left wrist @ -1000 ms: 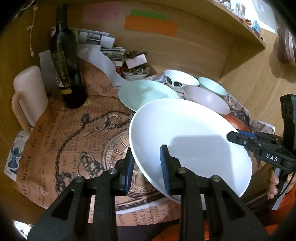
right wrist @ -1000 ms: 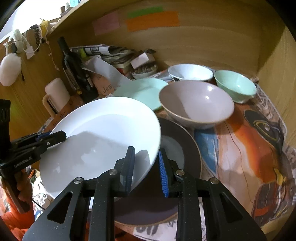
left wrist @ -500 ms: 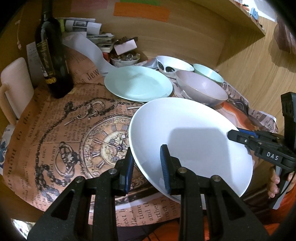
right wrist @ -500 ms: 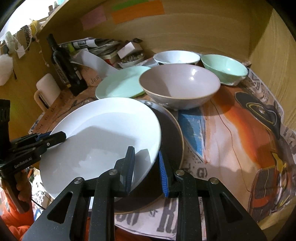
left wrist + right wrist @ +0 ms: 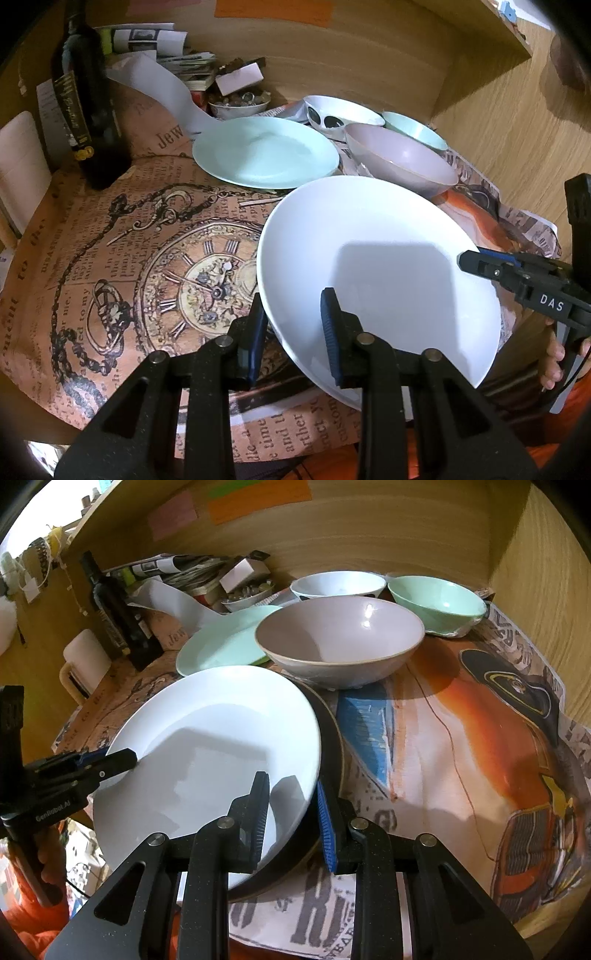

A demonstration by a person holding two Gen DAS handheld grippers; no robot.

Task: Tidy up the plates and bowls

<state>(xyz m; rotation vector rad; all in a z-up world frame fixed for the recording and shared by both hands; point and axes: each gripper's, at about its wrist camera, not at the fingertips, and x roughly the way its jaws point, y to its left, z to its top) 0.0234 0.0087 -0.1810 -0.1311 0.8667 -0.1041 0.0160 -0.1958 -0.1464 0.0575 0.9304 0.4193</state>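
In the left wrist view, the left tool (image 5: 293,332) straddles the near-left rim of a large round white ceramic plate (image 5: 376,258), one blue pad under it and one over it — closed on the rim, as far as I can judge. The plate is tilted and held above the near edge of the tabletop (image 5: 110,240), which is covered in sepia newsprint-patterned paper. The right tool (image 5: 476,264) comes in low from the right and pinches the opposite rim. Toward the far edge lie a pale mint round plate (image 5: 266,155), a mauve ceramic bowl (image 5: 402,162), a white bowl with black spots (image 5: 343,114) and a mint-green bowl (image 5: 413,129); a dark glass bottle (image 5: 88,110) stands at the far left.

In the right wrist view, the right tool (image 5: 291,819) grips the white plate (image 5: 221,738) at its right rim, while the left tool (image 5: 122,757) holds the left rim. Just beneath lies a dark brown round plate (image 5: 328,746) near the front edge; whether the two touch I cannot tell.

The step in hand appears to be carrying the white plate two-handed to stack it. The next move calls for levelling it, centring it over its target plate — probably the dark one — and lowering both tools together before releasing.
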